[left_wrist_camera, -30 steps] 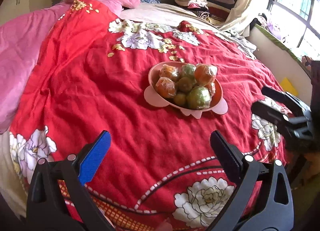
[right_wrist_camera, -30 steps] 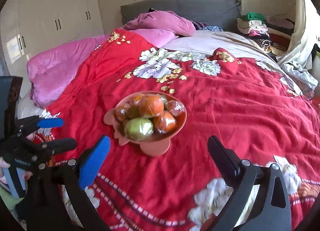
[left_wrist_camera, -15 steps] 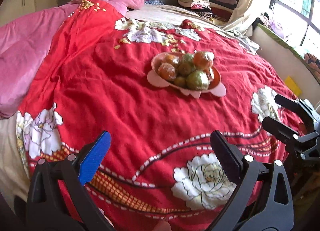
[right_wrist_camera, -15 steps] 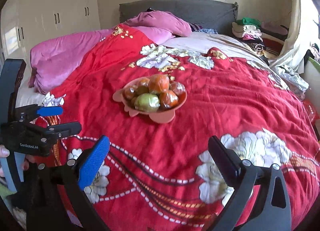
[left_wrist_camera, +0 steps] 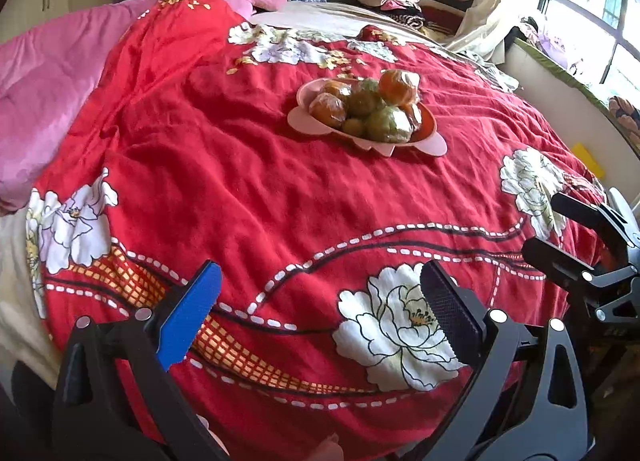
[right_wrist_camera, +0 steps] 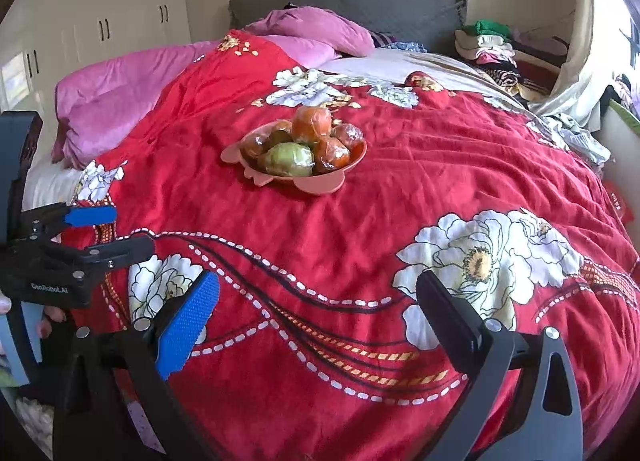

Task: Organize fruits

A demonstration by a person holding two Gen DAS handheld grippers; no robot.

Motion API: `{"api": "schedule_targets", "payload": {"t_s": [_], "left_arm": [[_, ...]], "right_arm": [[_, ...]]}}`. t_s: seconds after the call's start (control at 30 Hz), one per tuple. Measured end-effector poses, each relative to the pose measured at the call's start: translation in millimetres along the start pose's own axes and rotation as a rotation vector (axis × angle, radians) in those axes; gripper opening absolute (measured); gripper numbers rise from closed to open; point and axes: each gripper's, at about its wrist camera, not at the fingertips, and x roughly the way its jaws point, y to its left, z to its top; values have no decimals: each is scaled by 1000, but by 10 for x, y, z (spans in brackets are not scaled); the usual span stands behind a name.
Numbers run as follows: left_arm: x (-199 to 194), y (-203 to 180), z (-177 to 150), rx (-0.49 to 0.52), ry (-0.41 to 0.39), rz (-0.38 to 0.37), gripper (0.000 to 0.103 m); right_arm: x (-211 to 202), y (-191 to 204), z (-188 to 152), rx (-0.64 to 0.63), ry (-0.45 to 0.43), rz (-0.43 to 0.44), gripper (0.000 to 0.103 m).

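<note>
A scalloped pink bowl (left_wrist_camera: 308, 121) of plastic-wrapped fruits (left_wrist_camera: 366, 107) sat on the rumpled red quilt (left_wrist_camera: 248, 197), well ahead of the left gripper (left_wrist_camera: 320, 305) and right gripper (right_wrist_camera: 316, 301), both wide open and empty.

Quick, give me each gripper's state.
Left gripper: open, fingers spread, holding nothing.
Right gripper: open, fingers spread, holding nothing.

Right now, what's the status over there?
Left gripper and right gripper open, empty. Wrapped orange and green fruits piled in pink flower-shaped plastic bowl on red floral blanket. Path unobstructed.
</note>
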Motion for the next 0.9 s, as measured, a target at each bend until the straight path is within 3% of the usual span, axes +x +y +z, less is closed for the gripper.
{"api": "schedule_targets", "payload": {"t_s": [0.9], "left_arm": [[-50, 9, 51, -18, -21, 17, 93]], "right_arm": [[27, -55, -20, 26, 0, -15, 99]]}}
